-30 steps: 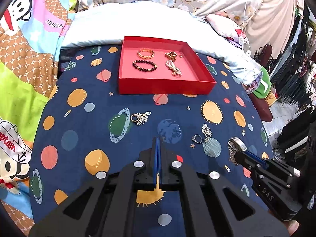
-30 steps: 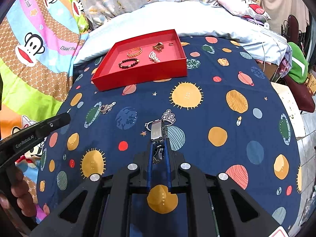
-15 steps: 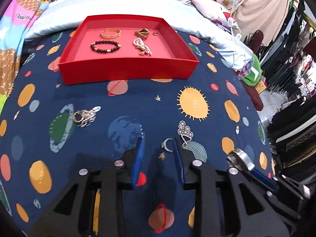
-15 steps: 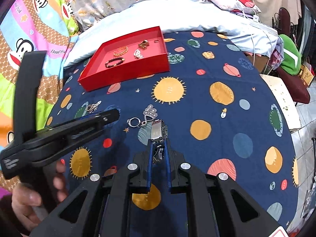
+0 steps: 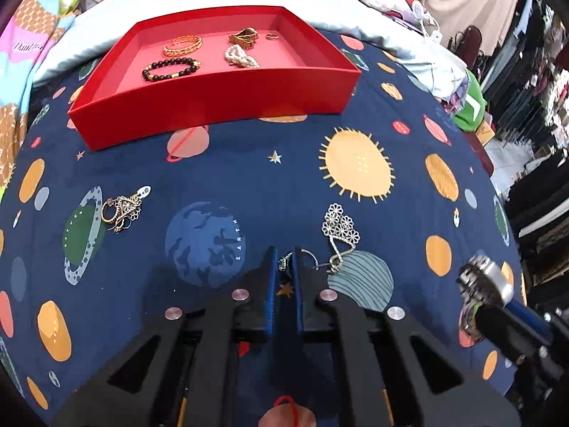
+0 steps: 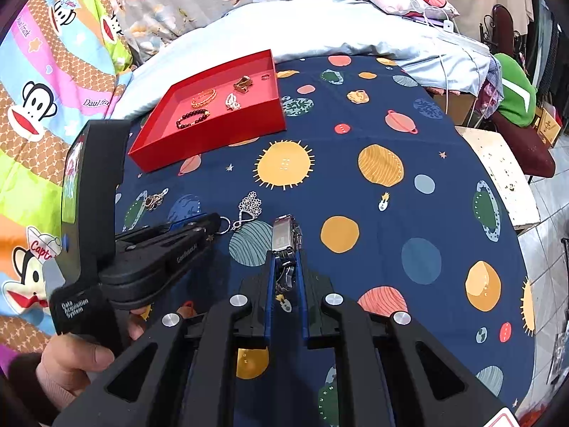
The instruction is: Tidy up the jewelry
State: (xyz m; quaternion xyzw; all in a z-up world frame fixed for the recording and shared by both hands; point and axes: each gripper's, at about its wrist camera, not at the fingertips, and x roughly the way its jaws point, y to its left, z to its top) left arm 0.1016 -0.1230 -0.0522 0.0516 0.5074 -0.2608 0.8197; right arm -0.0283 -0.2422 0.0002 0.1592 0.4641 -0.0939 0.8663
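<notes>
My left gripper (image 5: 284, 267) is low over the navy planet cloth, its jaws closing around a small silver ring (image 5: 284, 262); the ring's hoop pokes out past the right finger. A silver flower-shaped piece (image 5: 339, 227) lies just right of it, touching the ring's hoop. My right gripper (image 6: 284, 261) is shut on a silver watch (image 6: 284, 236), held just above the cloth, with the watch (image 5: 487, 279) also at the right edge of the left wrist view. The red tray (image 5: 213, 106) at the back holds a gold bangle (image 5: 182, 45), a dark bead bracelet (image 5: 170, 68) and a pearl piece (image 5: 242, 57).
A gold filigree piece (image 5: 122, 210) lies on the cloth to the left. A hand (image 6: 71, 359) holds the left gripper (image 6: 213, 224) at the left of the right wrist view. Pillows and a pale blue quilt (image 6: 320, 25) rise behind the tray; clutter stands off the bed's right edge.
My left gripper swung right and down from the bare cloth to the silver ring, opened, then narrowed around it. The right gripper kept hold of the watch and barely shifted.
</notes>
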